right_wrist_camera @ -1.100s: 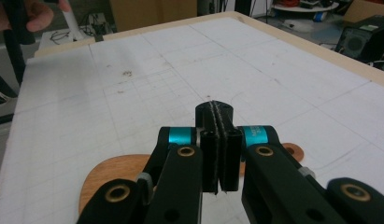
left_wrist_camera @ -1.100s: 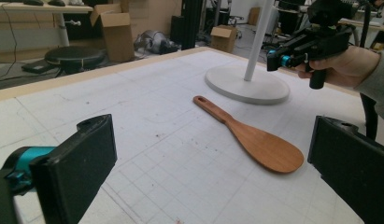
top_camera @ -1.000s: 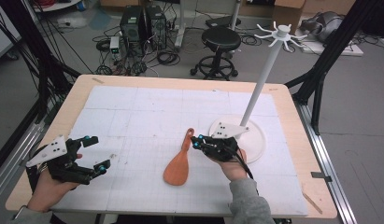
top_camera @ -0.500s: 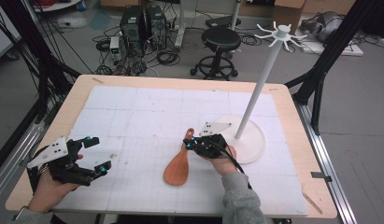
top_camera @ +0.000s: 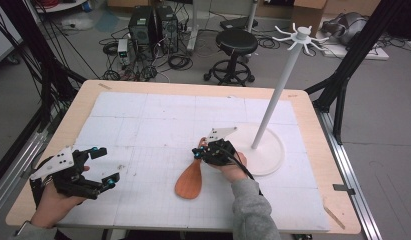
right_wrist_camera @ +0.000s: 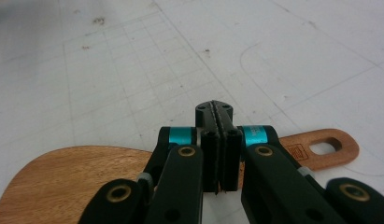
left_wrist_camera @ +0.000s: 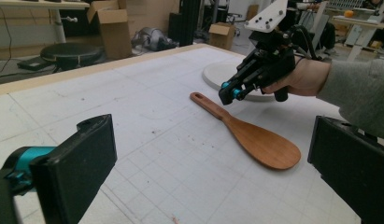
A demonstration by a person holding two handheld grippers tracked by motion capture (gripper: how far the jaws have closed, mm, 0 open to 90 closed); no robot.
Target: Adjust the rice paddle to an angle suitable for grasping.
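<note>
Wood spatula (top_camera: 189,178) lies flat on the white gridded mat (top_camera: 143,125), blade toward the person, its holed handle end pointing away toward the round base of the white hook stand (top_camera: 273,150). Right gripper (top_camera: 197,154) hangs just above the handle, its jaws pressed together with nothing between them; whether the tips touch the wood I cannot tell. Left gripper (top_camera: 105,167) sits well apart near the mat's left corner, jaws spread wide and empty, facing the spatula.
</note>
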